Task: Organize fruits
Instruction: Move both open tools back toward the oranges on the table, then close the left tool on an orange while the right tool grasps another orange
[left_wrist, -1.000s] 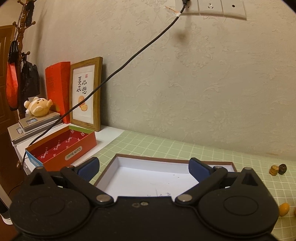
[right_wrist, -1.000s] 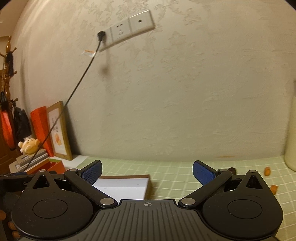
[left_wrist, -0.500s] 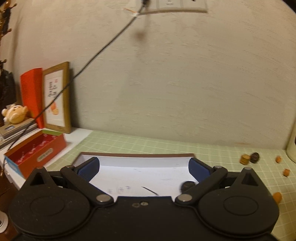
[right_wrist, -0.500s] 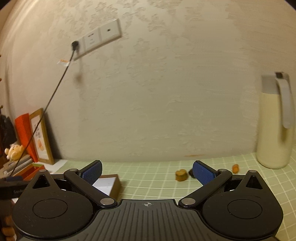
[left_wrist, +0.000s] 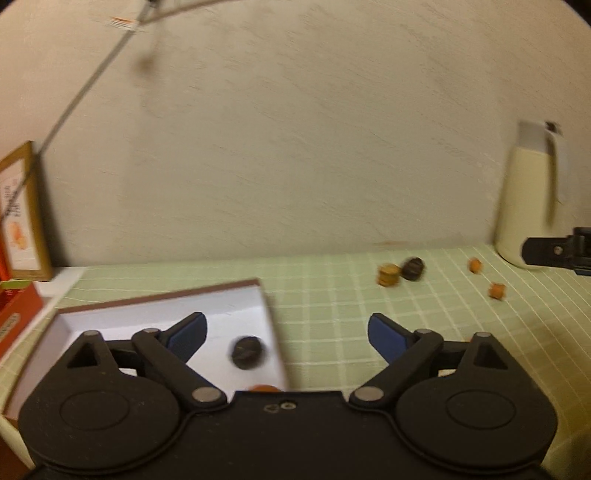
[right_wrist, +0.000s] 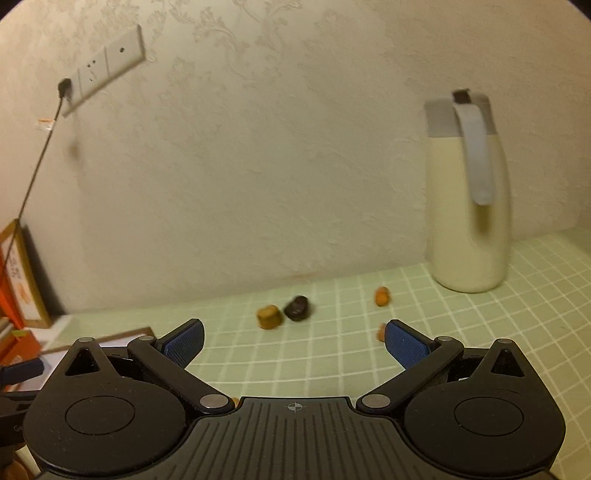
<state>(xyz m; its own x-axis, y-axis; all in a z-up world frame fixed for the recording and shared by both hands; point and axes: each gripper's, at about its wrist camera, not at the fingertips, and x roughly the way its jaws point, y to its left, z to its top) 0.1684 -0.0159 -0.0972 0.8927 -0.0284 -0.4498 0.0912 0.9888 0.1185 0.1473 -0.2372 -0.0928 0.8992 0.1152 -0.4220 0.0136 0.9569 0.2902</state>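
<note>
Two grippers are seen spread wide with nothing between the blue pads, so neither one is carrying anything right now. The left gripper (left_wrist: 287, 334) is held partly over the white box (left_wrist: 155, 317), its left pad above the box floor and its right pad out over the green checked tablecloth (left_wrist: 332, 295), probably because the box is where the fruits get collected. Inside the box, near its right wall, a dark fruit (left_wrist: 246, 352) is already lying, and a sliver of something orange (left_wrist: 263, 388) is peeking out at the box's near corner, mostly hidden by the gripper body.

The right gripper (right_wrist: 294, 341) is pointed past the box toward the loose pieces, which looks like a lineup for the next pick. Beyond the box, a tan piece (right_wrist: 269, 316) and a dark piece (right_wrist: 297, 307) are sitting just beside each other, maybe touching; blur makes it hard to call. Further right of the box, two small orange pieces (right_wrist: 382, 296) are scattered, one half hidden behind the right pad. Farthest from the box, a cream thermos jug (right_wrist: 468, 206) is parked against the wall.

A fair bit of sorting looks left to be done.
</note>
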